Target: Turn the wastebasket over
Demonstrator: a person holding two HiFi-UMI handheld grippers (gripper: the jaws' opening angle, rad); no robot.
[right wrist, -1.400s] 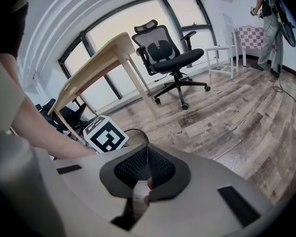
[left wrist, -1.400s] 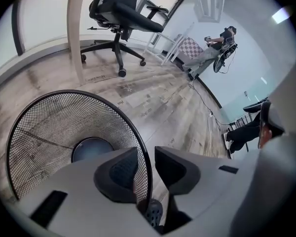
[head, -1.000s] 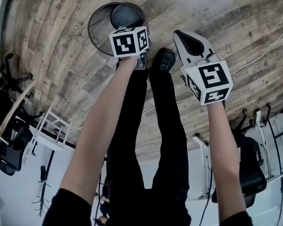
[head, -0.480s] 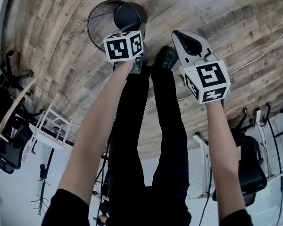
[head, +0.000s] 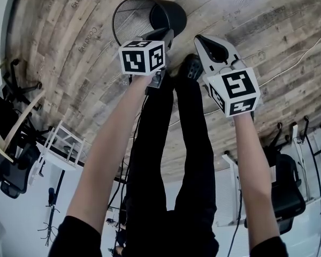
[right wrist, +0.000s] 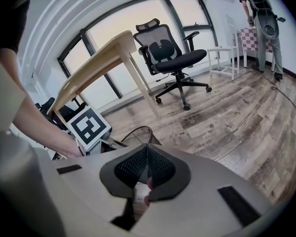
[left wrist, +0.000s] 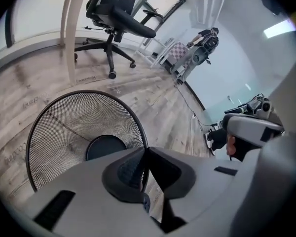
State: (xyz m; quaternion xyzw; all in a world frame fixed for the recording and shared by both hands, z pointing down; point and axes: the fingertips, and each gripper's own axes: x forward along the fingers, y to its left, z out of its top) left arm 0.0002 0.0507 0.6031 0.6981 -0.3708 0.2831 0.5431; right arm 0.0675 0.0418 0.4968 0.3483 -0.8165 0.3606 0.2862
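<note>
Seemingly left hand-held gripper point(left wrist: 145, 151) just closed on wastebasket point(left wrist: 64, 132).

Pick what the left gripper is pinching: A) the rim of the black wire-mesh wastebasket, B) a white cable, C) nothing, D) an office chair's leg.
A: the jaws of the left gripper, which have just been closing, press on the thin rim of the black wire-mesh wastebasket.

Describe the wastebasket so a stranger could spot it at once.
Look at the wood floor ahead of the person's shoe. The wastebasket is tilted there, its rim between the left gripper's jaws, which have just been closing. It is the only round black wire-mesh thing, with a solid bottom.
</note>
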